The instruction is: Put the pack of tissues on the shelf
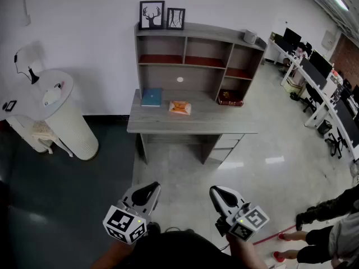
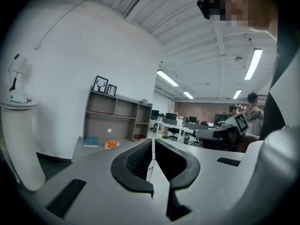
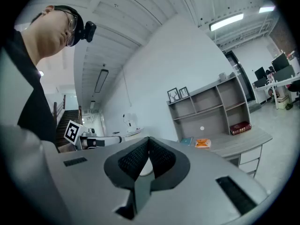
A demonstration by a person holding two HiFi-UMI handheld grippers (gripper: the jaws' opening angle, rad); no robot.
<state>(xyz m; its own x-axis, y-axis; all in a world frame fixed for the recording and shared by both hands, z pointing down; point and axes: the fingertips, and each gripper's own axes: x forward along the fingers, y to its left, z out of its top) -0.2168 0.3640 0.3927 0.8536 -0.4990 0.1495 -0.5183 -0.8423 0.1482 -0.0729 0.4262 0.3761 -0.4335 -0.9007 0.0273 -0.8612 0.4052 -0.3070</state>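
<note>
An orange pack of tissues point(image 1: 180, 107) lies on the grey desk point(image 1: 190, 122), right of a blue book point(image 1: 151, 97); the pack also shows small in the left gripper view point(image 2: 111, 145) and the right gripper view point(image 3: 202, 143). The shelf unit point(image 1: 196, 55) rises from the back of the desk. My left gripper point(image 1: 148, 191) and right gripper point(image 1: 220, 195) hang low near my body, far from the desk. Both are shut with nothing between the pads point(image 2: 140, 158), and the right gripper's pads point(image 3: 157, 154) meet at the tips.
A white round stand point(image 1: 59, 119) with a small device on top is left of the desk. Two framed pictures point(image 1: 160, 14) top the shelf, and a dark red box point(image 1: 230, 98) sits in its lower right bay. Office desks with monitors point(image 1: 325, 83) line the right. A person's feet point(image 1: 291, 237) show at bottom right.
</note>
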